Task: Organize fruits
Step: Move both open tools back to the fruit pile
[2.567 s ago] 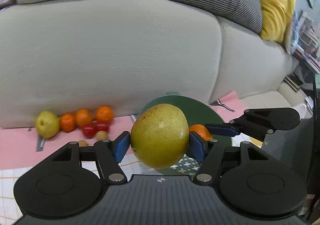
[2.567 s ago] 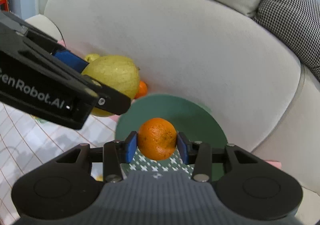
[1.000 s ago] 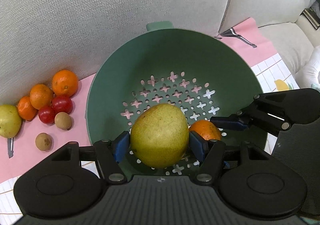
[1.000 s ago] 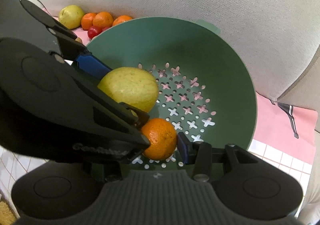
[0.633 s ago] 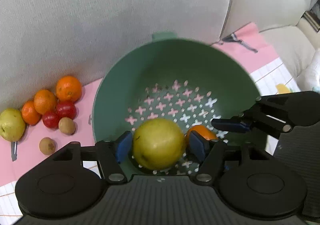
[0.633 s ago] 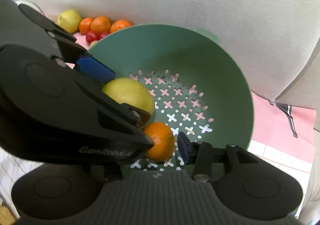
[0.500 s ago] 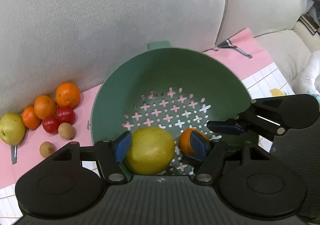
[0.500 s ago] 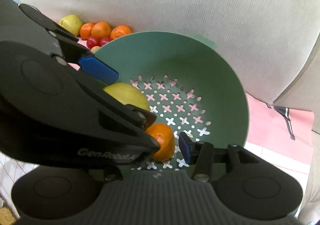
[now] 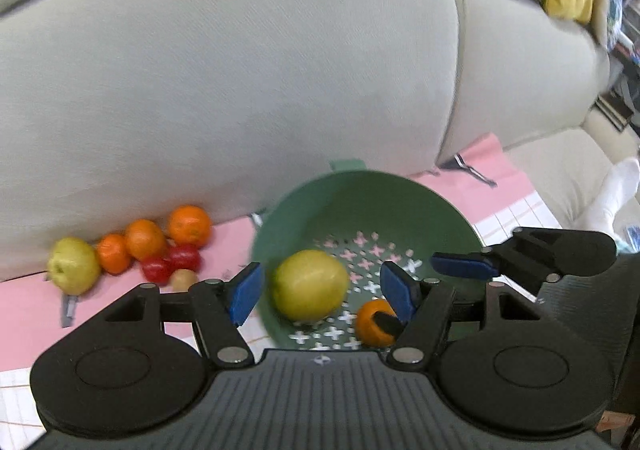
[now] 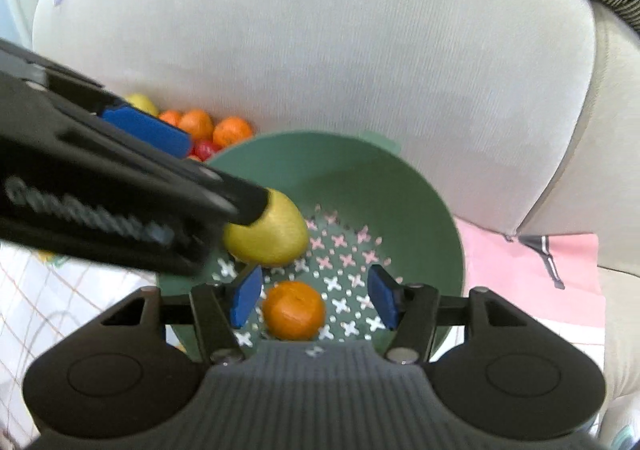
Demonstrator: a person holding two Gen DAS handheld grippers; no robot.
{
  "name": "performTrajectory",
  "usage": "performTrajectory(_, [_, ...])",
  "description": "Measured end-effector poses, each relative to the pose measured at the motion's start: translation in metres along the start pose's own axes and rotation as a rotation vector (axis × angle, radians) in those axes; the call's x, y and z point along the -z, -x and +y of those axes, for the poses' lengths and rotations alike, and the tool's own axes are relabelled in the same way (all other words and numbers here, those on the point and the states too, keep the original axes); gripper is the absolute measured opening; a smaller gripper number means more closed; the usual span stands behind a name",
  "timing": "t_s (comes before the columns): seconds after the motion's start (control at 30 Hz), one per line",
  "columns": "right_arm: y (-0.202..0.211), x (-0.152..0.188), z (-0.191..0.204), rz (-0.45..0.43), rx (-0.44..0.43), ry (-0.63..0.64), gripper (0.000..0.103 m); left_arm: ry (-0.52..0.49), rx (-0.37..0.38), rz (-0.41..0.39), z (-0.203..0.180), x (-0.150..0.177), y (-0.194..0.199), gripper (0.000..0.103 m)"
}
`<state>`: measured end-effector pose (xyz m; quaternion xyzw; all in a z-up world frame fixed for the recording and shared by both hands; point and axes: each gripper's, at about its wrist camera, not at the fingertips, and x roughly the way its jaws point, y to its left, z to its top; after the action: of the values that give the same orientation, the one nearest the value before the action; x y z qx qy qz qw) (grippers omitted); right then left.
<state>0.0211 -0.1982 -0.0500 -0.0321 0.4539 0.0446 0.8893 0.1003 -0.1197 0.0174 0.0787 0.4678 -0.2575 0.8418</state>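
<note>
Looking from the left wrist, the left gripper [image 9: 322,290] is hanging open above the round green plastic strainer bowl [image 9: 424,201]. Its finger is hiding part of the small orange mandarin [image 9: 370,324] beside the big yellow-green pear [image 9: 310,284]. Looking from the right wrist, the right gripper [image 10: 314,296] is open too, and the left gripper's black body is covering part of the pear.

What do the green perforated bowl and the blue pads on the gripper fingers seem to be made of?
The green perforated bowl looks like moulded matte plastic: uniform colour, smooth wall, cleanly cut cross-shaped and round holes, a moulded tab at the rim. The blue pads on the right gripper fingers look like soft rubber or foam, matte and without glare; blur leaves that open.
</note>
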Motion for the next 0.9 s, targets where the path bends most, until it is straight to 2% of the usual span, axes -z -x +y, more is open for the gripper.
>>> performTrajectory(0.23, [0.035,0.002,0.016,-0.184,0.006,-0.027,0.057,0.063,-0.057,-0.097,0.037,0.019,0.037,0.078])
performTrajectory(0.43, [0.051,0.004,0.054,-0.284,-0.019,-0.019,0.057,0.132,-0.098,-0.159,0.073,0.044,0.062,0.078])
performTrajectory(0.63, [0.059,0.001,0.088,-0.34,-0.056,-0.017,0.057,0.184,-0.141,-0.221,0.102,0.074,0.084,0.078])
performTrajectory(0.9, [0.051,0.002,0.134,-0.312,-0.1,-0.028,0.058,0.219,-0.179,-0.293,0.13,0.101,0.1,0.078])
